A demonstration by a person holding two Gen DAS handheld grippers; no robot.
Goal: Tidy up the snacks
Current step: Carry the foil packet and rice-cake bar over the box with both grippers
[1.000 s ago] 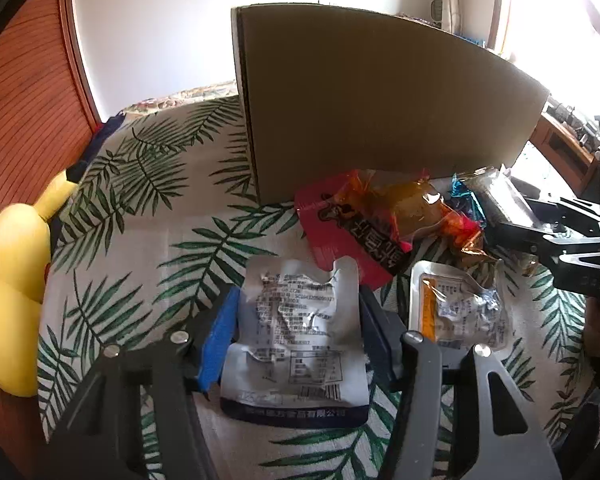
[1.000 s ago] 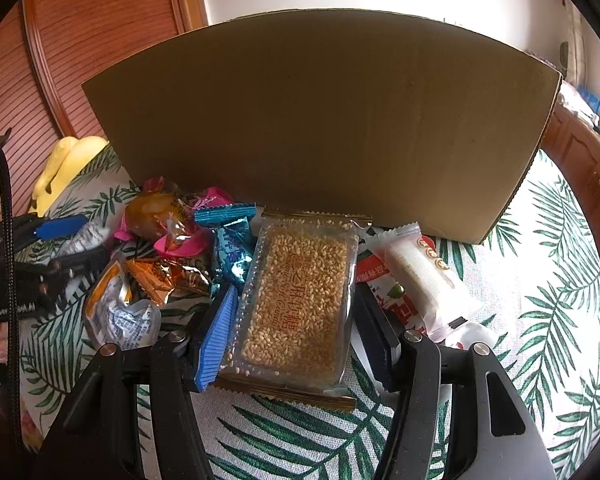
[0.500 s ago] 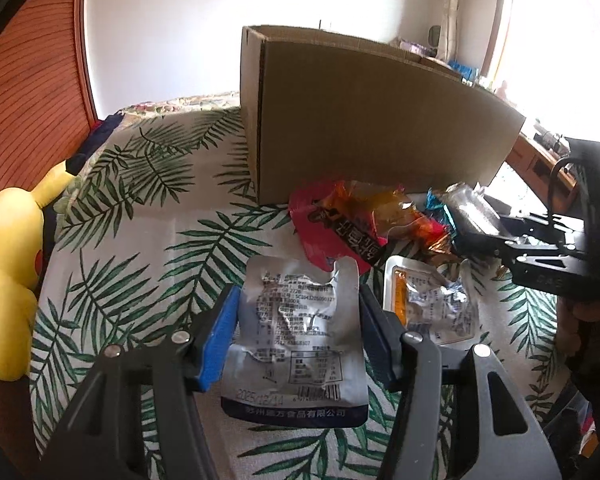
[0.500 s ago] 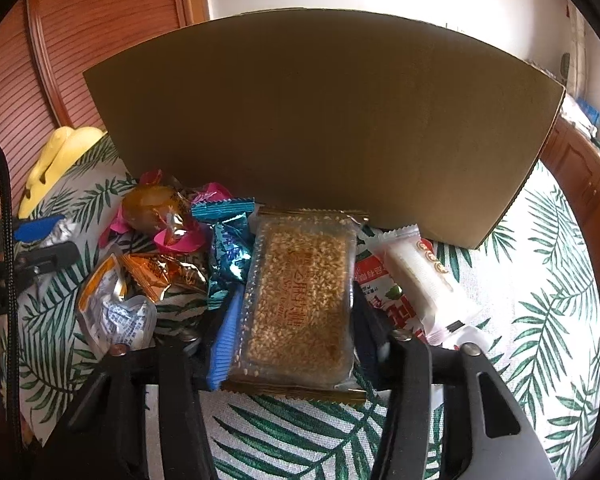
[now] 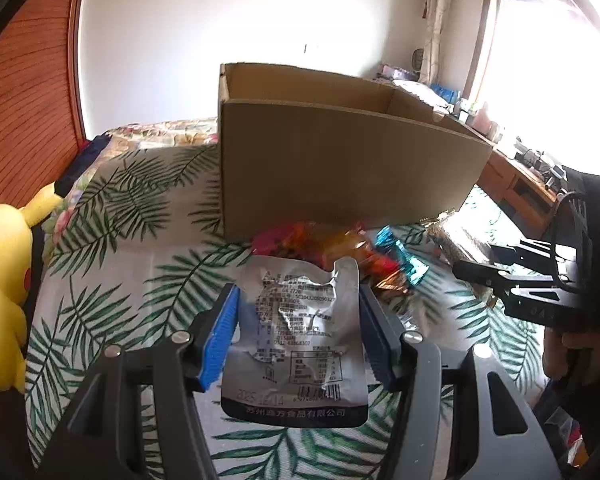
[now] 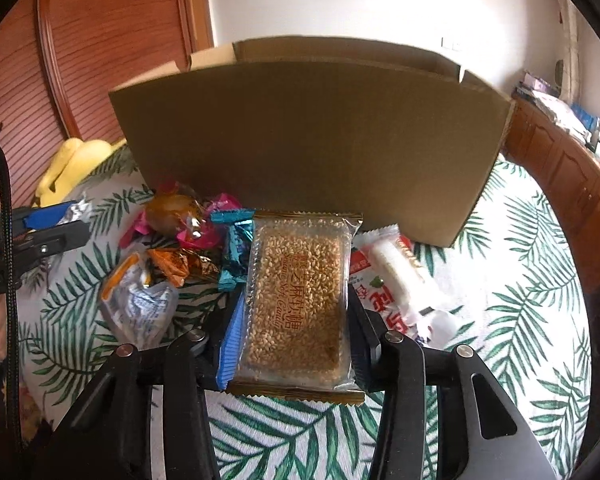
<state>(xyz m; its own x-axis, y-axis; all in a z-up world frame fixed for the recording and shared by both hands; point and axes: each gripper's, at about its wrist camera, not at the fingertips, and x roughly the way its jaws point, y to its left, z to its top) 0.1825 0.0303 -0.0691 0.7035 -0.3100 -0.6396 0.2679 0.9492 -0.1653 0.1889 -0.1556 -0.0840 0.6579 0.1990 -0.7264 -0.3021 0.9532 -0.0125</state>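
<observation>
My left gripper [image 5: 298, 312] is shut on a silver foil pouch [image 5: 300, 340] and holds it above the leaf-print cloth. My right gripper [image 6: 296, 320] is shut on a clear sesame candy pack [image 6: 298, 300], also lifted. An open cardboard box [image 5: 340, 168] stands behind the snack pile; it also shows in the right wrist view [image 6: 308, 136]. Loose snacks lie before it: an orange-wrapped sweet [image 6: 172, 214], teal wrappers [image 6: 234, 248], a silver-orange pouch [image 6: 138, 300], a white bar [image 6: 398, 272] on a red packet [image 6: 384, 304].
A yellow plush toy [image 5: 0, 292] lies at the left edge of the bed; it shows in the right wrist view [image 6: 72, 168] too. A wooden wardrobe [image 6: 100, 52] and wooden cabinets [image 6: 568, 184] flank the bed. The leaf-print cloth [image 5: 112, 240] covers the surface.
Both grippers have risen with their packs. The box top and its inside have come into view. The snack pile looks lower and farther off.
</observation>
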